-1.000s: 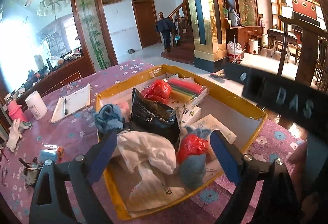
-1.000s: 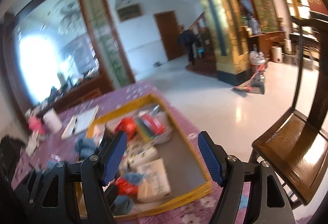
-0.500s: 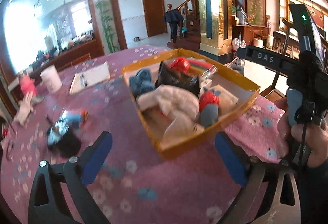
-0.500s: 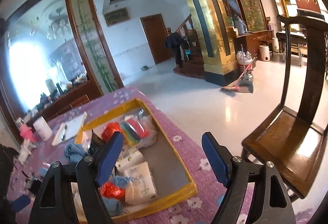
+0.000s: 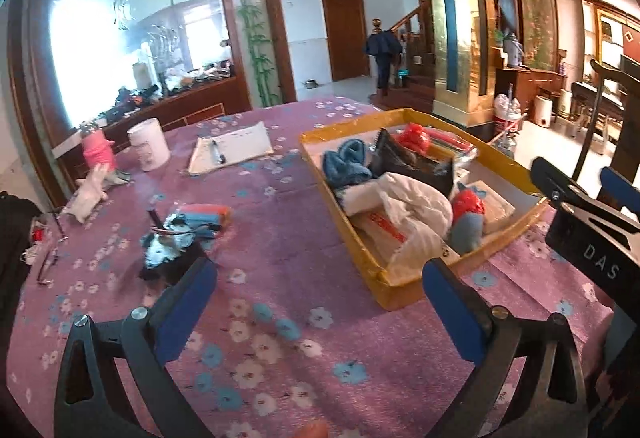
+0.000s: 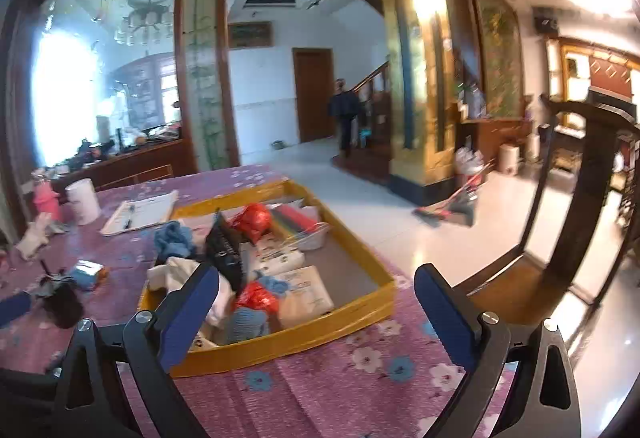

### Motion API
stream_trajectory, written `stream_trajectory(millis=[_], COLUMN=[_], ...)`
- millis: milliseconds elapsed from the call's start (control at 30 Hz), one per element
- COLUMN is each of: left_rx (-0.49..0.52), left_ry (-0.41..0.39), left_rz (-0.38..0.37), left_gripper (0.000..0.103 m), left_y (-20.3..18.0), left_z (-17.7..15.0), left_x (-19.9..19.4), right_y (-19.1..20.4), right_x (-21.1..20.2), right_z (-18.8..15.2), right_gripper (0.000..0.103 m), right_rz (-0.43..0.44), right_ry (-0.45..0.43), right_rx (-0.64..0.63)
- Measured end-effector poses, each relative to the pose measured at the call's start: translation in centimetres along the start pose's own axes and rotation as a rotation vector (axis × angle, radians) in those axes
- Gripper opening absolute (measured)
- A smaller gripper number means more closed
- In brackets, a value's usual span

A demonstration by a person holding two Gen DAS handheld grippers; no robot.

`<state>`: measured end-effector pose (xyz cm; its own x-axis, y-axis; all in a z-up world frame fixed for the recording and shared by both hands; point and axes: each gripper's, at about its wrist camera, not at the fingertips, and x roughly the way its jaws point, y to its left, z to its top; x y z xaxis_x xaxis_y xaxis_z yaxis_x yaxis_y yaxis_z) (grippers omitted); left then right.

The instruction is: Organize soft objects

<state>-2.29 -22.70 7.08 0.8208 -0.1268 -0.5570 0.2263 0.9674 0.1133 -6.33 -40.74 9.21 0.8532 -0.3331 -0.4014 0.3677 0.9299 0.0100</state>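
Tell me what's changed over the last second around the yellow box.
The left tool pulled back from over the yellow box toward the open tablecloth, empty and open. The right tool stayed open beside the box. The clothes inside look unmoved.

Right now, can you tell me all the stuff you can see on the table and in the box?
Yellow cardboard tray: one, on the purple flowered tablecloth.
Fluffy blue cloth: one, in the tray's far left corner.
Black plastic bag: one, mid-tray.
White crumpled cloth: one, in the tray, near side.
Red plastic bags: two, one near, one at the far end.
White paper packets: at least two, tray floor.
White cup: one, far left of the table.
Pink bottle: one, beside the cup.
Notepad with pen: one, left of the tray.
Blue-and-orange bundle: one, on the cloth left of the tray.
Left hand-held gripper: open, empty.
Right hand-held gripper: open, empty.
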Motion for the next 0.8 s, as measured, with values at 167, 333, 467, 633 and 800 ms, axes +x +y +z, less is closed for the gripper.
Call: stream_trajectory(millis=[167, 333, 467, 633, 800], left_rx=[-0.069, -0.087, -0.091, -0.069, -0.05], left_ry=[-0.017, 0.028, 0.055, 0.053, 0.078], left_rz=[-0.057, -0.008, -0.007, 0.003, -0.007], left_gripper=[0.102, 0.102, 0.102, 0.102, 0.102], left_y=[1.3, 1.7, 1.9, 1.4, 0.9], left_z=[0.4, 0.6, 0.5, 0.2, 0.0], left_x=[-0.6, 0.2, 0.7, 0.8, 1.2], right_y=[0.8, 0.4, 1.1, 1.3, 0.9], right_x=[-1.4, -1.8, -2.1, -1.7, -1.6], right_z=[0.2, 0.2, 0.2, 0.2, 0.2], right_gripper=[0.102, 0.102, 0.102, 0.102, 0.102], right_rz=[-0.048, -0.058, -0.054, -0.05, -0.051], right_ry=[-0.075, -0.083, -0.095, -0.077, -0.073], right_rx=[-0.04, -0.018, -0.052, -0.058, -0.053])
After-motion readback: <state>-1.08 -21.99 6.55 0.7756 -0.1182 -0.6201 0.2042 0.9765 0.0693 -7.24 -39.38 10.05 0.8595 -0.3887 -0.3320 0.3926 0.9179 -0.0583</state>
